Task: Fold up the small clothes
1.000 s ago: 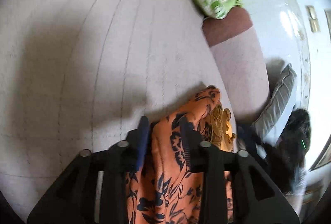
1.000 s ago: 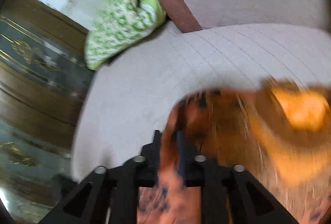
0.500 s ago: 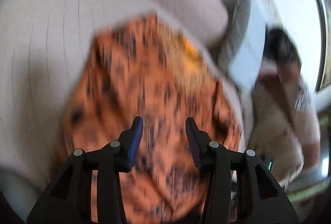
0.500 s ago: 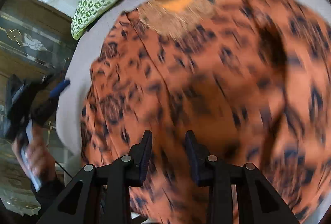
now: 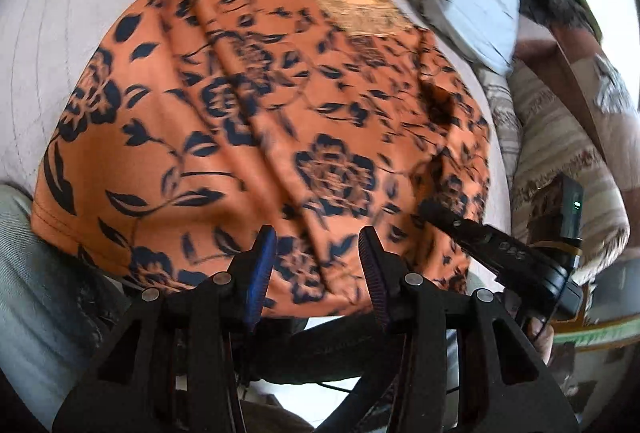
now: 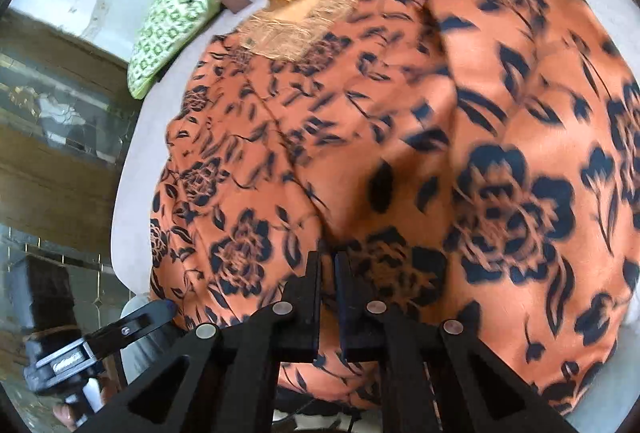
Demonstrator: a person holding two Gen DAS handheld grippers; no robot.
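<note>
Orange floral garment (image 5: 256,121) spread across the pale quilted cushion (image 5: 72,17), gold-lace neckline (image 5: 352,5) toward the far edge, hem draped over the near edge. Left gripper (image 5: 316,265) with jaws parted above the hem, no cloth between the pads. Right gripper (image 6: 328,273) with jaws closed to a thin slit on a pinch of the garment near the near edge; same gripper visible low at the right in the left wrist view (image 5: 492,245). Risks: 1 thin pinch likely to slip under a pull; pull from 1 side only likely to drag the cloth off the near edge; ridges in the middle likely to be folded in as creases; green patterned pillow (image 6: 172,29) at the far corner, well apart, no obstacle.
</note>
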